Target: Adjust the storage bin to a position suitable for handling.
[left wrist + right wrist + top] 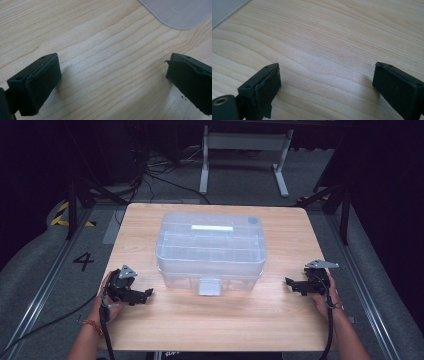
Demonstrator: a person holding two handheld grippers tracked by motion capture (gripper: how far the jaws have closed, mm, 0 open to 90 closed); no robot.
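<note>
A clear plastic storage box (pixel 210 251) with its lid on stands in the middle of the wooden table (pixel 215 325); a white handle lies on the lid and a latch tab hangs at its near side. My left gripper (pixel 148 294) rests on the table to the box's near left, jaws wide apart with nothing between them. In the left gripper view the gripper (pixel 113 77) faces bare wood, with a corner of the box (pixel 180 12) at the top right. My right gripper (pixel 288 282) rests at the box's near right, open too. The right gripper (pixel 325 85) looks onto bare wood, box edge (pixel 224 8) at top left.
Beyond the table stand a white frame leg (pixel 204 165) and loose cables on grey floor. A floor rail runs along each side of the table, and a "4" is marked on the floor at left.
</note>
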